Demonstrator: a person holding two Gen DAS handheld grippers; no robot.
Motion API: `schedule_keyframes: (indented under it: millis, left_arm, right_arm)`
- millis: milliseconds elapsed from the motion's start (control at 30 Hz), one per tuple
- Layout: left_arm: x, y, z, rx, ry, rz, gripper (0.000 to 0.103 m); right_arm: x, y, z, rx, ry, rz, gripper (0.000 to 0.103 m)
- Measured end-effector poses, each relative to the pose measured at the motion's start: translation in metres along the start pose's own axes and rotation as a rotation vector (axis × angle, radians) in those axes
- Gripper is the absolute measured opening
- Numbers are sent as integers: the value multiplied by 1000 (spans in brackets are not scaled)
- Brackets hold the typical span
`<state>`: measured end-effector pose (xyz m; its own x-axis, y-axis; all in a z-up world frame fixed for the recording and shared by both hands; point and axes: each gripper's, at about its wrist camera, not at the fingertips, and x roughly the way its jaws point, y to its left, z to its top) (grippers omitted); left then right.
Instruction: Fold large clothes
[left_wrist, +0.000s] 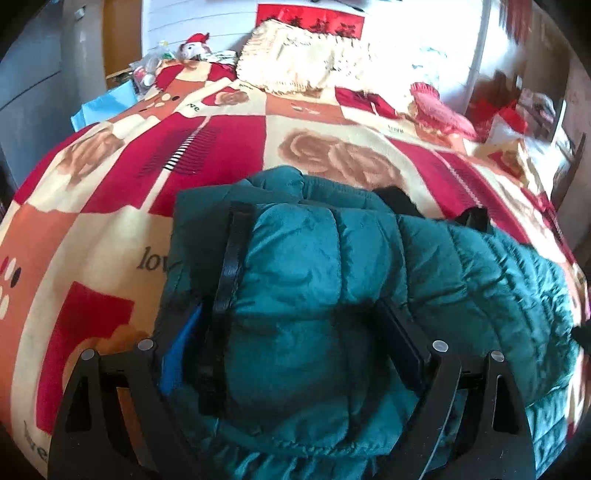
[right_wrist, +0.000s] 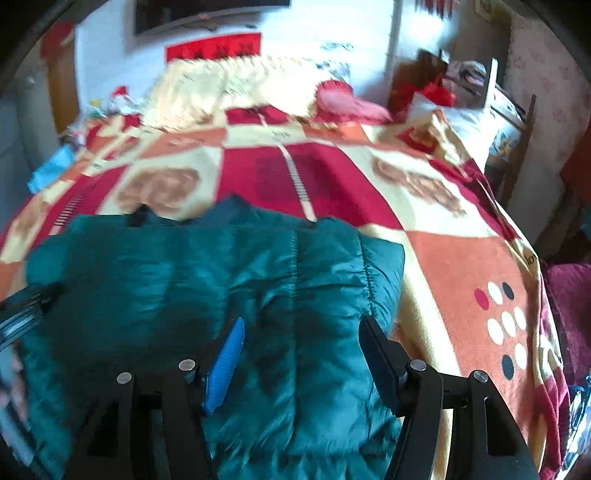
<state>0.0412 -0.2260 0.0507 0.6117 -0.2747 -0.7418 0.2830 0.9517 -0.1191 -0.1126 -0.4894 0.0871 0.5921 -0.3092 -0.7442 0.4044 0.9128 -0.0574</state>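
Note:
A dark green quilted puffer jacket (left_wrist: 369, 266) lies on a bed with a red, orange and cream blanket (left_wrist: 184, 147). In the left wrist view my left gripper (left_wrist: 291, 332) has its jaws wide apart with a thick fold of the jacket bulging between them; whether they press on it is unclear. In the right wrist view the jacket (right_wrist: 184, 266) lies flat with its collar toward the pillows. My right gripper (right_wrist: 303, 343) is open just above the jacket's near right part. The left gripper's tip (right_wrist: 26, 310) shows at the left edge.
A cream fluffy pillow (left_wrist: 295, 62) and a pink cushion (left_wrist: 439, 110) lie at the head of the bed. Toys and bags (left_wrist: 159, 62) clutter the far left corner. A wooden chair with bedding (right_wrist: 498, 110) stands at the bed's right side. Bare blanket (right_wrist: 461, 258) lies right of the jacket.

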Motion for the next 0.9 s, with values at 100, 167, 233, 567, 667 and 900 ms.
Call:
schedule_keyframes:
  millis: [100,167,233,567,667,900]
  left_arm:
    - [-7,-1,-5,-13,-10,-2,89]
    - [-13,-3,-6,2,-12,3,89]
    - [-22,-4,-7,25,-15,9,89]
    - [-69,18,-25,15,-36,-38,89]
    - [-78,26,-40,9,-12,-39,89]
    - [-105,45,-69,49,-11,-6,89]
  right_arm:
    - [-2,7,-14,-23,29,19,62]
    - [14,12,-25,-40,86,2,63]
    - [29,16,-35,-63,99,-25,63]
    - [-26,-1,-44,19,23,7,62]
    - [-8,-8,-54,22,94,-33,62]
    - [-1,-22,-68,78,145,26,62]
